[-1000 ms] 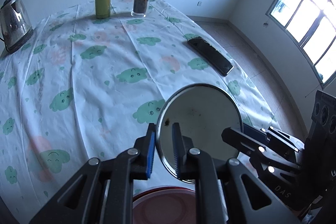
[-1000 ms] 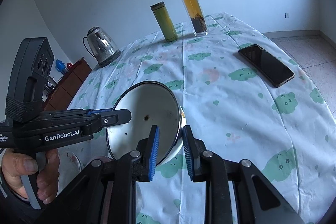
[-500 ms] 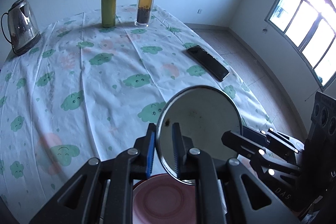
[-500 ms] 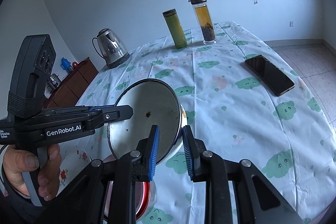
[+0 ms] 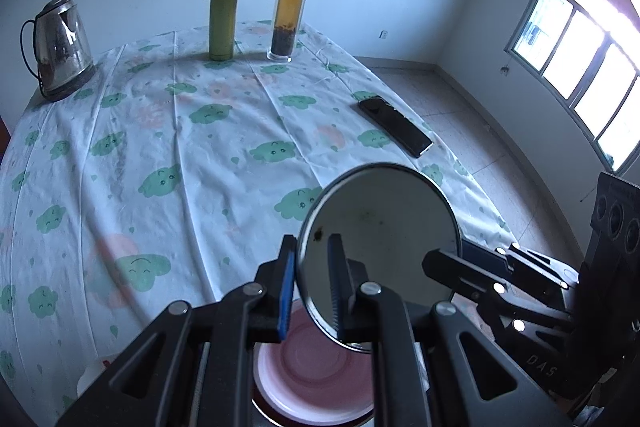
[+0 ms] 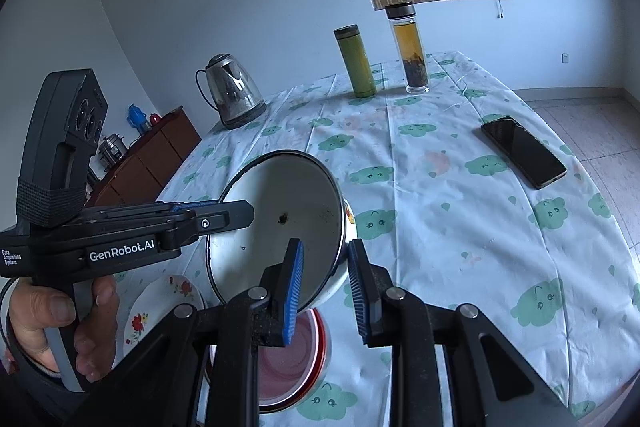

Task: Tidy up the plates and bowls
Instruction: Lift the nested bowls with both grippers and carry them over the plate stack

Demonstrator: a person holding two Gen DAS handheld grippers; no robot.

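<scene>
A white enamel bowl (image 5: 384,227) with a dark rim hangs tilted above the table, held from two sides. My left gripper (image 5: 314,255) is shut on its left rim. My right gripper (image 6: 324,267) is shut on the bowl's (image 6: 280,227) wall at the near right side, one pad inside and one outside. Directly below sits a pink bowl with a red rim (image 5: 316,379), also visible in the right wrist view (image 6: 292,359). A floral plate (image 6: 160,303) lies on the table left of the pink bowl. A hand holds the left gripper's handle.
On the cloud-print tablecloth (image 5: 180,147) stand a steel kettle (image 5: 60,47) at the far left, a green flask (image 5: 224,21) and a glass tea bottle (image 5: 288,17) at the far edge. A black phone (image 5: 394,125) lies at the right. A brown cabinet (image 6: 152,155) stands beyond the table.
Both grippers have risen and drawn back with the white bowl between them. The pink bowl beneath has come further into view.
</scene>
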